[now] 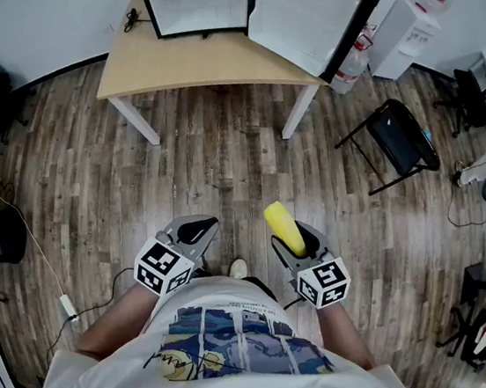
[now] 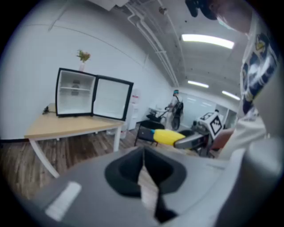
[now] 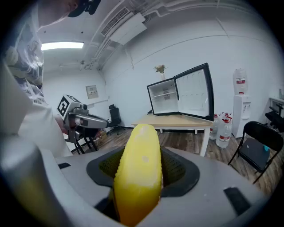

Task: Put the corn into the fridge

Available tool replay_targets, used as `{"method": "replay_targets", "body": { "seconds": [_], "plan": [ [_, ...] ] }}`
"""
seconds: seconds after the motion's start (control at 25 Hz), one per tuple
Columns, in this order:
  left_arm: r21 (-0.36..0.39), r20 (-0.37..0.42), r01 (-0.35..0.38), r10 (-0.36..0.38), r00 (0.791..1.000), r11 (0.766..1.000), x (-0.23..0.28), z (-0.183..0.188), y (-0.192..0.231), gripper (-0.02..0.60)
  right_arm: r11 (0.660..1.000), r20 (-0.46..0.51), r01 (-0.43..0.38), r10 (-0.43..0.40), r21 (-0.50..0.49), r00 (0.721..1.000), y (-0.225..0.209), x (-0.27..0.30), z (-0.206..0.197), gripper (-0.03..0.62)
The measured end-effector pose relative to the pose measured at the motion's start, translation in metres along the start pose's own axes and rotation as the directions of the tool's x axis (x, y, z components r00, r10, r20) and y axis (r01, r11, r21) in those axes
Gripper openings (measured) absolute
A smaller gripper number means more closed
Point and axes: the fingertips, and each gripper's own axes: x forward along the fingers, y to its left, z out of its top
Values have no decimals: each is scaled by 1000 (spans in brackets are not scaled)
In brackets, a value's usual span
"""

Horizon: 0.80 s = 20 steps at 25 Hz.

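My right tongs [image 1: 300, 243] pinch the corn [image 1: 284, 224] lengthwise so it carries steady to the open fridge [image 1: 202, 1] on the tabletop [image 1: 197, 67] well ahead; my left tongs [image 1: 196, 229] are pressed together, empty

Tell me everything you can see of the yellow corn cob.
The yellow corn cob looks smooth and plastic-like, with fine kernel rows along one side and a rounded tip. It is clamped between the pads of the right claw, its tip sticking out forward. It hangs in the air above the brown wooden plank floor; nothing else touches it.
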Motion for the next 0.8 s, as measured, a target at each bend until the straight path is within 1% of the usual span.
{"method": "replay_targets", "body": {
  "seconds": [0.16, 0.28, 0.44, 0.52, 0.64, 0.8],
  "plan": [
    [-27, 44, -17, 19, 999, 999, -1, 8, 9, 14, 999, 0, -15, 15, -35, 1000, -4, 13, 1, 247],
    [-44, 48, -39, 41, 998, 998, -6, 7, 17, 14, 999, 2, -26, 27, -47, 1000, -4, 19, 6, 247],
    [-58, 47, -60, 63, 997, 996, -6, 5, 37, 14, 999, -4, -20, 20, -42, 1000, -12, 36, 13, 247],
    [-50, 55, -58, 60, 997, 997, -3, 10, 53, 14, 999, -11, -13, 12, -37, 1000, -16, 50, 20, 247],
    [-41, 81, -46, 49, 996, 998, 4, 22, 88, 14, 999, -20, -5, 4, -40, 1000, -24, 78, 41, 247],
    [-60, 111, 5, 2, 994, 998, 11, 41, 137, 14, 999, -29, 23, -24, -30, 999, -30, 125, 76, 247]
  ]
}}
